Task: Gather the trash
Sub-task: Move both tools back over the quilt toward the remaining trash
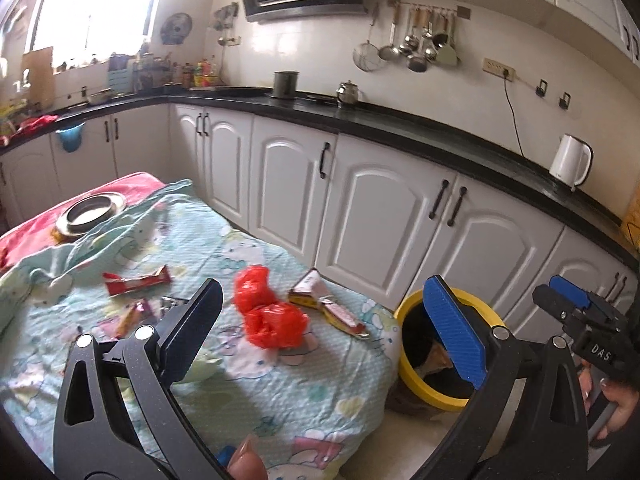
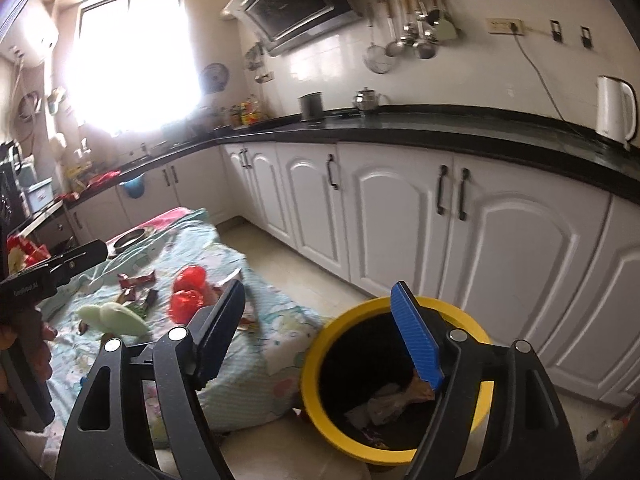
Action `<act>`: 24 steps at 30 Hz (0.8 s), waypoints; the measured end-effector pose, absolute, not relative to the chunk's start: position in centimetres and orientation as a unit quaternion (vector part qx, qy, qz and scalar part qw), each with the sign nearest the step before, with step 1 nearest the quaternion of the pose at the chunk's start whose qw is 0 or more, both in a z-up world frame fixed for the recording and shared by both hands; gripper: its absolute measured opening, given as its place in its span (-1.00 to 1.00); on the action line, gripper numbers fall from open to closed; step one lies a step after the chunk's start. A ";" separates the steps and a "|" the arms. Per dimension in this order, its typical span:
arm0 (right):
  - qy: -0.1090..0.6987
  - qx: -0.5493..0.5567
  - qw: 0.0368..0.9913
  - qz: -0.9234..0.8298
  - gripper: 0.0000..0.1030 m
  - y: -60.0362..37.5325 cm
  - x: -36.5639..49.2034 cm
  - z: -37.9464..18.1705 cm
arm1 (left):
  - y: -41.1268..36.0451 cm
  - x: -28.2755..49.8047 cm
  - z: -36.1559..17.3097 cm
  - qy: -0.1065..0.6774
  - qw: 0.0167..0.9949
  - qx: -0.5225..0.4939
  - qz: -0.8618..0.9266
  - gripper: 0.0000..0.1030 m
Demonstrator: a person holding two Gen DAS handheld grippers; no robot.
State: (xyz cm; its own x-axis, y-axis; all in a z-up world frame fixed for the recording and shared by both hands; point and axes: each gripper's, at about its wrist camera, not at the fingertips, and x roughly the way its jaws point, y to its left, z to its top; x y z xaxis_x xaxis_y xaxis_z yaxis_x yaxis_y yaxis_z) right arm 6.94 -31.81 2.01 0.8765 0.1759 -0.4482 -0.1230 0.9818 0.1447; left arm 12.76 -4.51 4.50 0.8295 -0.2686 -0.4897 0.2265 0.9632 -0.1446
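Left wrist view
Landmark: yellow-rimmed trash bin on the floor, touching the table's right edge.
Left gripper: jaws wide apart, nothing between the pads; the blue-padded right finger crosses in front of the bin's mouth.
Table cloth: pale green cartoon print, left of the bin.
Red plastic bag: crumpled on the cloth, left of the bin.
Yellow-and-white wrapper: between the red bag and the bin, with a red-and-white wrapper just beside it, nearer the bin.
Red wrapper: well left of the bin, past the red bag.
Metal dish: far corner of the table, farthest from the bin.
Right gripper: right of the bin at the frame edge, held by a hand.
White kettle: on the black counter, above and right of the bin.

Right wrist view
Right gripper: jaws spread apart, empty, over the near side of the trash bin.
Bin contents: crumpled paper and wrappers at the bottom.
Red bag: on the cloth, left of the bin.
Pale green wad: farther left of the bin than the red bag.
Small wrappers: beyond the green wad, well left of the bin.
Left gripper: far left edge, well apart from the bin; 1 finger shows, so I cannot tell its jaws here.
Kettle: on the counter, above and right of the bin.
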 end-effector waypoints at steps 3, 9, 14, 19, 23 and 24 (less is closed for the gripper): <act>0.232 0.048 0.967 0.091 0.46 -30.2 7.0 2.7 | -3.2 12.4 4.8 0.253 0.959 -0.046 -0.119 0.79; 0.226 0.034 0.966 0.116 0.50 -27.3 7.2 3.7 | -0.6 11.6 5.4 0.237 0.965 -0.051 -0.100 0.79; 0.227 0.032 0.964 0.135 0.51 -25.4 7.8 4.1 | 2.2 11.0 6.0 0.224 0.970 -0.060 -0.077 0.79; 0.229 0.022 0.961 0.152 0.51 -23.1 8.8 4.1 | 5.7 10.8 5.9 0.217 0.972 -0.083 -0.046 0.79; 0.235 0.016 0.957 0.167 0.51 -21.2 9.7 4.1 | 8.5 10.7 5.7 0.218 0.970 -0.102 -0.021 0.79; 0.236 0.014 0.956 0.171 0.51 -20.7 9.9 4.0 | 9.4 10.7 5.5 0.217 0.970 -0.105 -0.012 0.79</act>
State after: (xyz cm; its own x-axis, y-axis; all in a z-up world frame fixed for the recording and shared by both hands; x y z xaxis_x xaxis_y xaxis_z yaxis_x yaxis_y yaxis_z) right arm 9.86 -20.69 3.99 0.8298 0.3335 -0.4474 -0.3200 0.9412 0.1081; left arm 10.66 9.37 5.54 0.9054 -0.0693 -0.4188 -0.0221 0.9776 -0.2095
